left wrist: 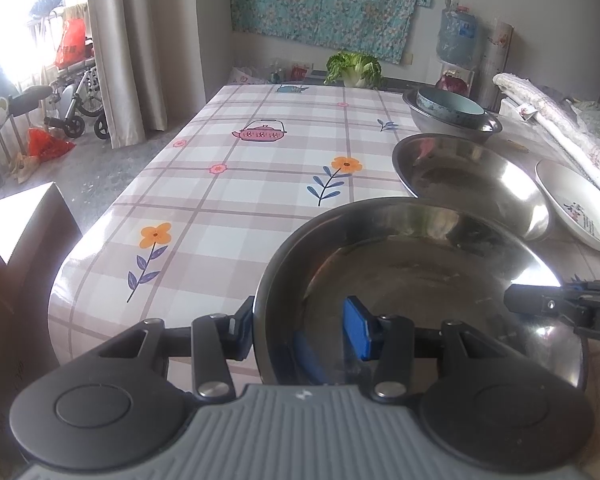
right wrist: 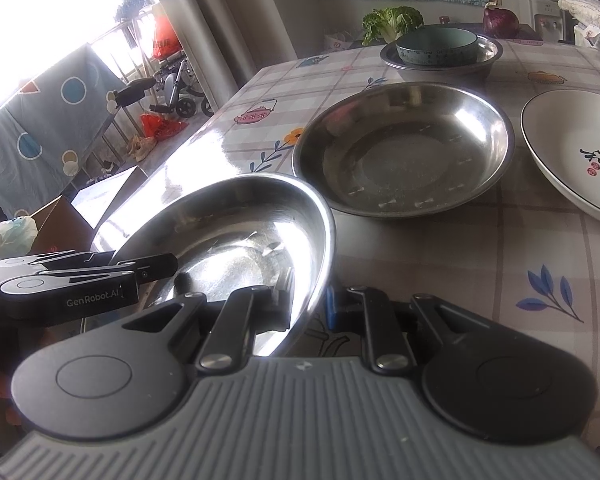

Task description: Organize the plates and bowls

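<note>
A shallow steel dish point(left wrist: 420, 264) point(right wrist: 236, 224) hangs tilted over the near end of the checked table point(left wrist: 240, 184), held from both sides. My left gripper point(left wrist: 300, 330) point(right wrist: 156, 270) straddles its left rim, one finger outside and the blue pad point(left wrist: 358, 328) against the inner wall. My right gripper point(right wrist: 310, 304) point(left wrist: 536, 304) is shut on the opposite rim. Behind it lies a second steel dish point(left wrist: 468, 184) point(right wrist: 404, 148). A white printed plate point(left wrist: 580, 208) point(right wrist: 580, 148) sits to its right. Farther back a teal bowl point(left wrist: 450, 106) point(right wrist: 436, 46) rests inside a steel basin point(left wrist: 488, 126) point(right wrist: 488, 56).
A leafy cabbage point(left wrist: 354, 70) and a purple onion point(right wrist: 500, 22) stand at the table's far end. A rolled cloth point(left wrist: 560, 132) lies along the right edge. On the floor to the left are a cardboard box point(left wrist: 24, 220) and a wheelchair point(left wrist: 80, 96).
</note>
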Demonstrator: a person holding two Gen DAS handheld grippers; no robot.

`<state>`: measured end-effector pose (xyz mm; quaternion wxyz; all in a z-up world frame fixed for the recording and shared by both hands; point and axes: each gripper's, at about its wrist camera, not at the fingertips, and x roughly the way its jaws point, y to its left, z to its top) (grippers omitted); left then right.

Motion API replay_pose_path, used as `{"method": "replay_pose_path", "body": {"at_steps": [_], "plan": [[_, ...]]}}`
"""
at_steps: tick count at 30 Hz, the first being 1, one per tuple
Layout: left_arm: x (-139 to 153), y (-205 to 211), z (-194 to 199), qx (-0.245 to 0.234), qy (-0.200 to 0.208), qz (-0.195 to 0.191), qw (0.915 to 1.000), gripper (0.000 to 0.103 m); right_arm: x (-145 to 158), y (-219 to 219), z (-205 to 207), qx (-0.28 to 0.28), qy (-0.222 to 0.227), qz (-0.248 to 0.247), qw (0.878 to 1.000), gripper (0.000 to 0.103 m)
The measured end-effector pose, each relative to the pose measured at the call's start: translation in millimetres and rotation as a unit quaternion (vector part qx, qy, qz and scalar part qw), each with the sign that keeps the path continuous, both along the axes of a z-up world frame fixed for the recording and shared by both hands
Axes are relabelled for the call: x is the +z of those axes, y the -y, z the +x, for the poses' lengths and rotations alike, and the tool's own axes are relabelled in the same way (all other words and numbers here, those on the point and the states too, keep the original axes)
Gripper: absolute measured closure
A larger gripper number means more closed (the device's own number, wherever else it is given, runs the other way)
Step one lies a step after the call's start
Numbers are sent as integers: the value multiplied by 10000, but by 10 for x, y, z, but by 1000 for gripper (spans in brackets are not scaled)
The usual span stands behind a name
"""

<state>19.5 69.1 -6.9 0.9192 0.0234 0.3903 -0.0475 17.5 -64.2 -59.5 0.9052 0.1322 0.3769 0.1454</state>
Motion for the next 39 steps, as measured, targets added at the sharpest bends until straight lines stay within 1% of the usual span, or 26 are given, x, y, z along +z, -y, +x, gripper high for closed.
{"method": "replay_pose_path", "body": {"at_steps": [11,22,29,35,39], "plan": [[78,28,-45,-30,108,-8,9999,57,47,37,-71,-38,102,31,9999,88],[164,130,-30,-182,220,4,9996,57,133,135,-177,-166,235,94,9995,87],[303,302,66,-467,365,34,9982,57,210,277,-273,-396,351,170,9985,87],[370,571,182,-795,425,19,9959,57,291,500,-358,-738,476,238,9958,87],[374,764,252,-1022,395,10,9940,57,304,664,-407,-1002,505,245,9934,87]]}}
